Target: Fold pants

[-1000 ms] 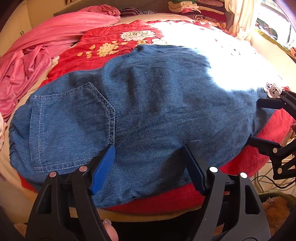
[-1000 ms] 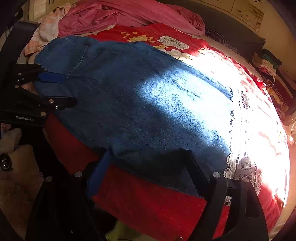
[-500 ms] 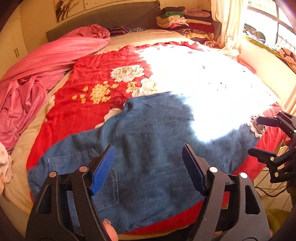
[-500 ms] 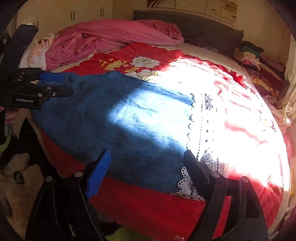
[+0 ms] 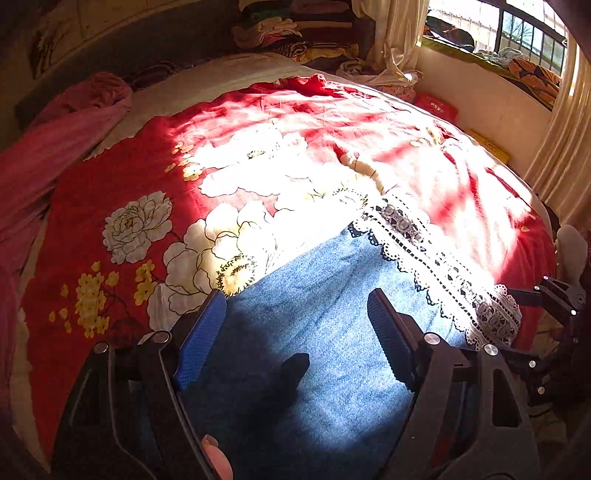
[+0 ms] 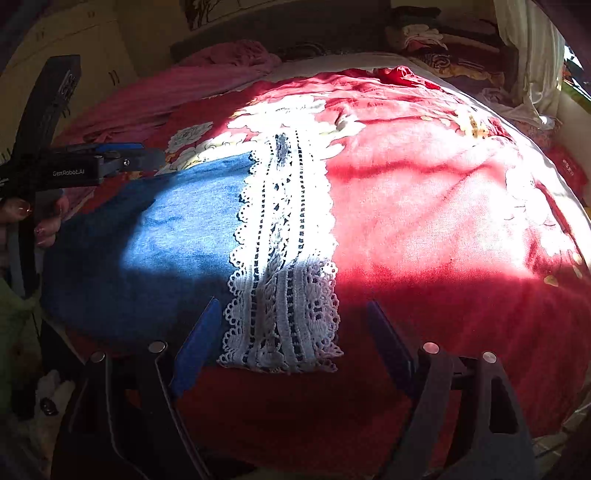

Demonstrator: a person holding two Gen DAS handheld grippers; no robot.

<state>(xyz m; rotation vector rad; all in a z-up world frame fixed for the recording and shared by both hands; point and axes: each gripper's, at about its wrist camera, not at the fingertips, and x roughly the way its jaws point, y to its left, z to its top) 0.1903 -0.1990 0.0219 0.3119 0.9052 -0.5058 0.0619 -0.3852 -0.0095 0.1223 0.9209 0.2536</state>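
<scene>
Blue denim pants (image 5: 325, 332) with a white lace hem (image 5: 436, 266) lie flat on a red flowered bedspread (image 5: 110, 192). My left gripper (image 5: 297, 328) is open and empty, above the pant leg near the hem. In the right wrist view the denim (image 6: 155, 251) lies left and the lace hem (image 6: 284, 258) runs down the middle. My right gripper (image 6: 295, 339) is open and empty, just above the near end of the lace. The left gripper also shows at the far left (image 6: 122, 158) of that view.
A pink blanket (image 5: 48, 155) is heaped at the bed's left side. Folded clothes (image 5: 288, 33) are stacked at the head of the bed. A curtain (image 5: 561, 162) and window sill (image 5: 491, 74) are to the right. Strong sunlight washes out the bed's middle.
Both grippers have moved right along the pants, from the pocket and mid-leg to the lace hem end. Both stay open and empty.
</scene>
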